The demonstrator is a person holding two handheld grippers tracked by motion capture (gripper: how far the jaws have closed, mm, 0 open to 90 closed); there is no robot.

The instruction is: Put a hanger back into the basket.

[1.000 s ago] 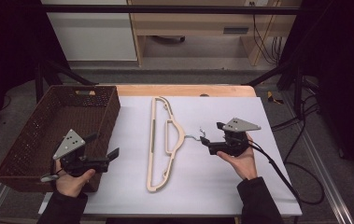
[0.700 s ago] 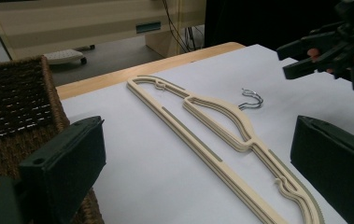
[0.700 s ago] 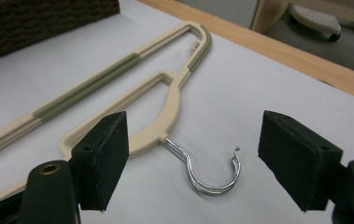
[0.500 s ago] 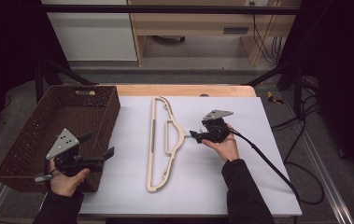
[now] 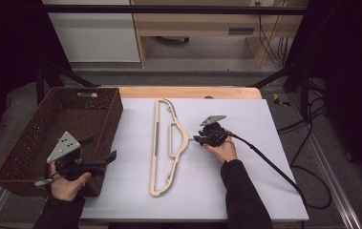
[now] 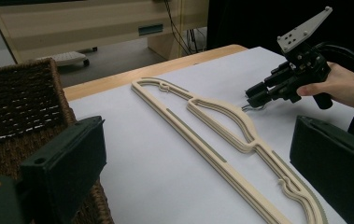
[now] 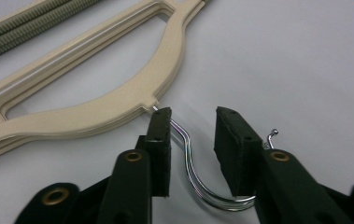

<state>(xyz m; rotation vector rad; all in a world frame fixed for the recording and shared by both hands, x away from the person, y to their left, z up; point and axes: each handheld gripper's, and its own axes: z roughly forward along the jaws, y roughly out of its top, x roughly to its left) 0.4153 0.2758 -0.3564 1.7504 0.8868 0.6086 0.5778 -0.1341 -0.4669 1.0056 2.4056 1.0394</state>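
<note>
- Hanger (image 5: 163,148) lies flat on the white table sheet (image 5: 245,191), long bar toward the basket (image 5: 35,138), chrome hook (image 7: 191,158) pointing toward the right hand (image 5: 224,149).
- Right gripper (image 7: 192,140): jaws have just been closing, hook wire between them; a gap is seen at both pads, so no clamp yet.
- Risk: thin round wire may slip or roll out as the pads meet, since it is caught off-centre; the hanger could then pivot on the sheet.
- Risk: low jaw tips may scrape the sheet.
- Right hand pose: gripper held low, near level, aimed at the hanger neck.
- Left gripper (image 5: 101,162): jaws wide apart, nothing held, hovering beside the basket's near corner.
</note>
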